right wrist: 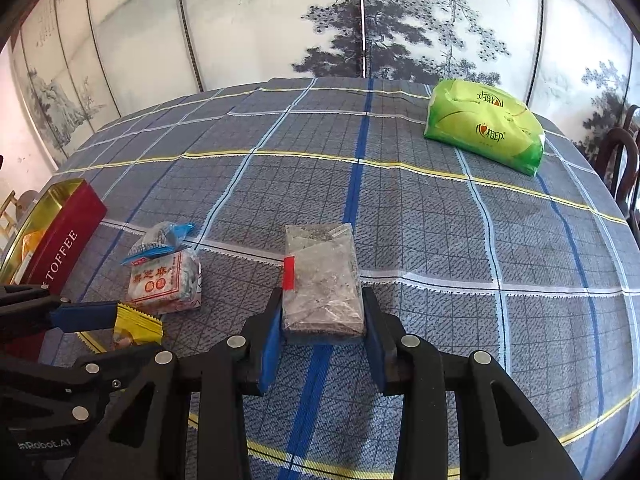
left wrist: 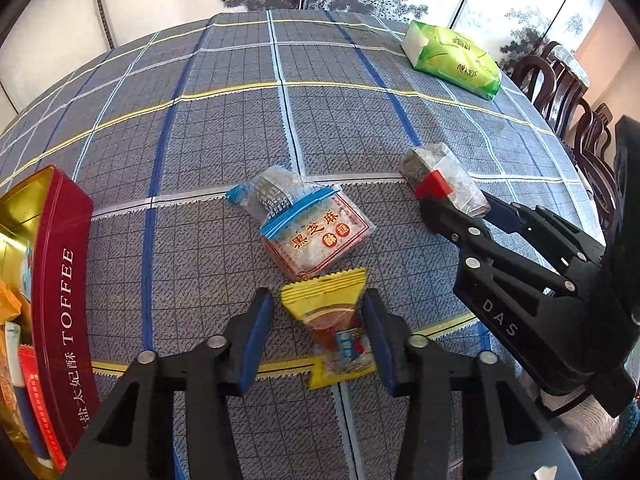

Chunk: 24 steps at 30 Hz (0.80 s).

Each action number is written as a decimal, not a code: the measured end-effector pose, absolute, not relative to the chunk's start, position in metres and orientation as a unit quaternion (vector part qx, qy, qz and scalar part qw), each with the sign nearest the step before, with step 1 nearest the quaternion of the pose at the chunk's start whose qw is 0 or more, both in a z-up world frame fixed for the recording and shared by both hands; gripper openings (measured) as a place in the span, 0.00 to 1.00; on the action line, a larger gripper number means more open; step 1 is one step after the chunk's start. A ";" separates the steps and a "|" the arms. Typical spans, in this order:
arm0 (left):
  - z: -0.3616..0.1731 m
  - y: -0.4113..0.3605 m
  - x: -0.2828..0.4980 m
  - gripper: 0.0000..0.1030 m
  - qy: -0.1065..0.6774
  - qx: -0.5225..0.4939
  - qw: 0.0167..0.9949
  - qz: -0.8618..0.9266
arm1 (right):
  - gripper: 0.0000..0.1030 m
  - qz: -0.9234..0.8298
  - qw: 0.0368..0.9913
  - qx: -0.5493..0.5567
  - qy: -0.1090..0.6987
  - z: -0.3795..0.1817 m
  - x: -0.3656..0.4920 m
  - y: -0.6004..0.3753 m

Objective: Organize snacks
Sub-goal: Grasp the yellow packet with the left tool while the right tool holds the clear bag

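Note:
A yellow snack packet (left wrist: pixel 328 308) lies flat on the checked tablecloth between the blue pads of my left gripper (left wrist: pixel 318 320). The pads stand at its edges without squeezing it, so the gripper is open. My right gripper (right wrist: pixel 322 328) is shut on a clear-wrapped grey block with a red label (right wrist: pixel 320 280), low over the cloth; I cannot tell if it is lifted. The left wrist view shows that block (left wrist: pixel 440 176) in the right gripper (left wrist: pixel 464 200) at the right. A bag of black sesame candy (left wrist: pixel 316 236) lies just beyond the yellow packet.
An open red TOFFEE tin (left wrist: pixel 60 300) with several snacks inside stands at the table's left edge. A green tissue pack (right wrist: pixel 484 132) lies at the far right. Dark wooden chairs (left wrist: pixel 560 88) stand beyond the right edge. A painted folding screen stands behind the table.

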<state>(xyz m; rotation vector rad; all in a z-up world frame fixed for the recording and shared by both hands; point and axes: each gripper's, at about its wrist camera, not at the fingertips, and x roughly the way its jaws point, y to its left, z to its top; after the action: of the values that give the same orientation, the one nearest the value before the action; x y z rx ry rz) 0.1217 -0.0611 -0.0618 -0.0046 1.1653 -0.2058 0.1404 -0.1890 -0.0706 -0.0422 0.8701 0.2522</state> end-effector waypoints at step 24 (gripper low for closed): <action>-0.043 -0.030 0.094 0.17 0.540 0.005 0.833 -0.120 | 0.37 0.107 0.900 -0.047 0.420 -0.071 0.140 -0.183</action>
<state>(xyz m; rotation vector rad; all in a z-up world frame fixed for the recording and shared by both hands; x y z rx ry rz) 0.0935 -0.0304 -0.0426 0.0096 1.1436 -0.2534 0.1399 -0.1835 -0.0711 -0.0973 0.8698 0.2219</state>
